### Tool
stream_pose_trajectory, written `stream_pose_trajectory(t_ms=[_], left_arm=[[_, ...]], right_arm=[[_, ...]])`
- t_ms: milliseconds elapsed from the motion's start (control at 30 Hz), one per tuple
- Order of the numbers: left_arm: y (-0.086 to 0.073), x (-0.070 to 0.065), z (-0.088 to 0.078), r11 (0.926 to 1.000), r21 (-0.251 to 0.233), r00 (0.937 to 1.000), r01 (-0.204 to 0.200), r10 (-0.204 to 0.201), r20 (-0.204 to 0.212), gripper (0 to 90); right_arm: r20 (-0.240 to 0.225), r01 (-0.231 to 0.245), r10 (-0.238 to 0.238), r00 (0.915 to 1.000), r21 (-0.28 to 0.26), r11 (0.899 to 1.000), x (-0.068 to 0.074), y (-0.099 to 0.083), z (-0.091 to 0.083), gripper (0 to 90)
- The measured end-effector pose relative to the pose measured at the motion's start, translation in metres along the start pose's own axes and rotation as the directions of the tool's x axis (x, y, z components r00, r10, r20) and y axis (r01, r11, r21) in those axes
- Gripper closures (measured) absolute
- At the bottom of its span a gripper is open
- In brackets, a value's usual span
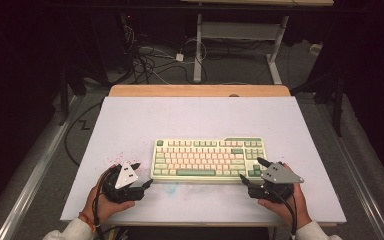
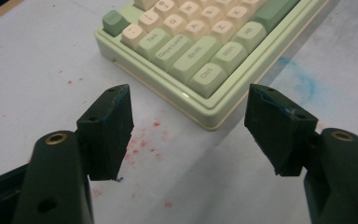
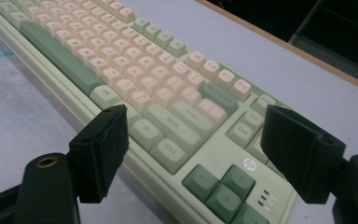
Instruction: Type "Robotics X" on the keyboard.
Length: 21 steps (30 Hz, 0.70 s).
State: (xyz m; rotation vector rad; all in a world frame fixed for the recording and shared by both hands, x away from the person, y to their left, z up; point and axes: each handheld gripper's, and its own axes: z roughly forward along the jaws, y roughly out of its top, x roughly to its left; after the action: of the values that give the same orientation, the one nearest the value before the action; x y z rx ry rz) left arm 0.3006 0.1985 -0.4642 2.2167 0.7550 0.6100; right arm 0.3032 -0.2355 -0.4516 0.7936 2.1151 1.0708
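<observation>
A pale green keyboard (image 1: 209, 159) with cream and darker green keys lies flat in the middle of the white board (image 1: 200, 117). My left gripper (image 1: 144, 174) sits by the keyboard's near left corner (image 2: 209, 116). Its jaws stand open (image 2: 190, 116) with nothing between them, aimed at that corner from a short way off. My right gripper (image 1: 250, 169) is at the keyboard's near right corner, also open (image 3: 193, 140). In the right gripper view its jaws frame the Ctrl and arrow keys (image 3: 219, 186) without touching them.
Red specks (image 2: 144, 140) and a blue smudge (image 2: 303, 81) mark the board near the keyboard's left end. A wooden table edge (image 1: 200, 90) runs behind the board. Beyond it, cables (image 1: 150, 62) and a white desk frame (image 1: 240, 35) sit on the floor.
</observation>
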Motion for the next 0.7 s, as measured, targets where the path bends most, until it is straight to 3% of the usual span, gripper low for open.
stream_pose_trajectory(t_ms=[200,333,433,533,700], left_arm=[[0.012,0.0,0.002,0.9993,-0.026,0.9975,0.027,-0.025,0.066,54.0],[0.021,0.003,0.007,0.999,-0.004,0.994,0.044,-0.044,0.101,77.2],[0.028,0.003,0.011,0.9988,0.001,0.99,0.049,-0.049,0.132,87.3],[0.035,-0.001,0.015,0.9995,0.026,0.99,0.018,-0.021,0.139,87.6],[0.048,0.001,0.02,0.9995,0.03,0.9879,0.011,-0.015,0.155,87.6]], right_arm=[[-0.01,0.004,-0.004,0.9999,0.023,1.0,0.004,-0.007,-0.003,23.7],[-0.014,0.003,-0.002,0.9999,0.023,1.0,0.004,-0.007,-0.004,23.7],[-0.017,0.002,-0.002,0.9999,0.026,1.0,0.005,-0.007,-0.003,23.7],[-0.023,0.011,-0.011,0.9997,0.031,0.999,0.006,-0.007,-0.002,23.7],[-0.032,0.03,-0.029,0.9991,0.035,0.999,0.009,-0.006,0.0,23.7]])
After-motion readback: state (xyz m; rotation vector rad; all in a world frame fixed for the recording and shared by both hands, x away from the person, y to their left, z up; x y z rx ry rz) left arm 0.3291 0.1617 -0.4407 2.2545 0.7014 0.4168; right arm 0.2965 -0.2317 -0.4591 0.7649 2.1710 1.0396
